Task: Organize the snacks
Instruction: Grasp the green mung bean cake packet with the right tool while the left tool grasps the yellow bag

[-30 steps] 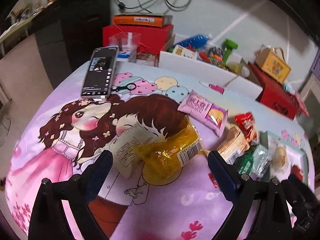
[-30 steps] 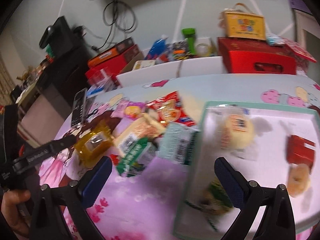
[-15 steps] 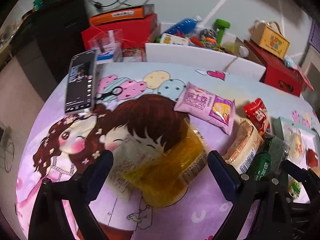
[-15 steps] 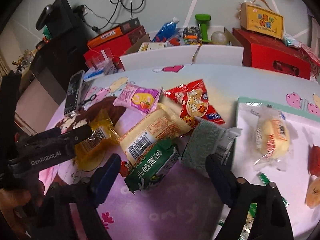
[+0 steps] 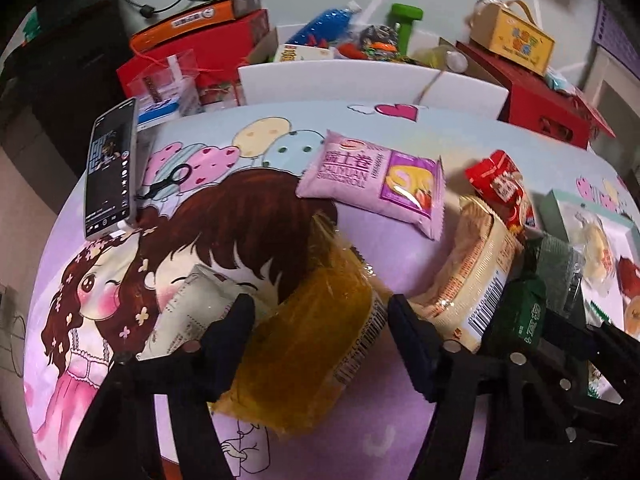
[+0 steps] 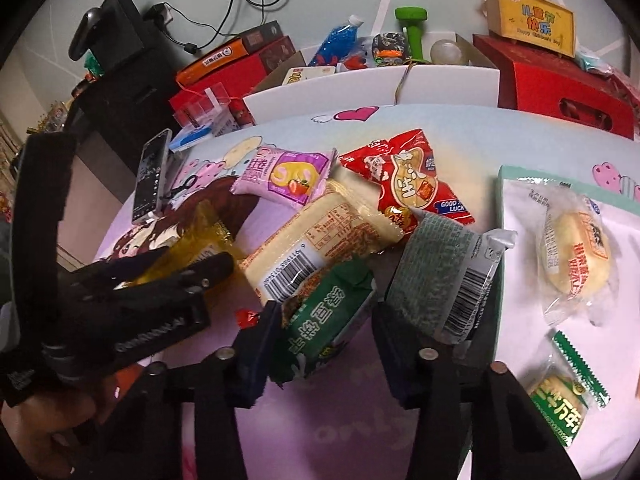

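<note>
My left gripper (image 5: pixel 320 316) sat low in the middle of its frame, its fingers partly open and straddling the yellow pack (image 5: pixel 308 344); the pads looked close to the wrapper on both sides, but I could not tell whether they pressed it, so I judged this the closing-in step of a pick. My right gripper (image 6: pixel 324 336) was in the lower middle of its frame, also partly open, with the green pack (image 6: pixel 324 316) between its fingers, and nothing was lifted. The other snacks lay in a heap at centre: the cream pack (image 6: pixel 316 240), the red bag (image 6: pixel 408 180), the pink pack (image 6: pixel 284 172) and the grey-green pack (image 6: pixel 448 268) leaning on the tray (image 6: pixel 560 184) edge. The tray filled the right of that frame, already with a bun (image 6: pixel 576 256) on it. Next, I judged, each grip had to close gently on crinkly film, then lift clear of the neighbours touching it and carry across to the tray
</note>
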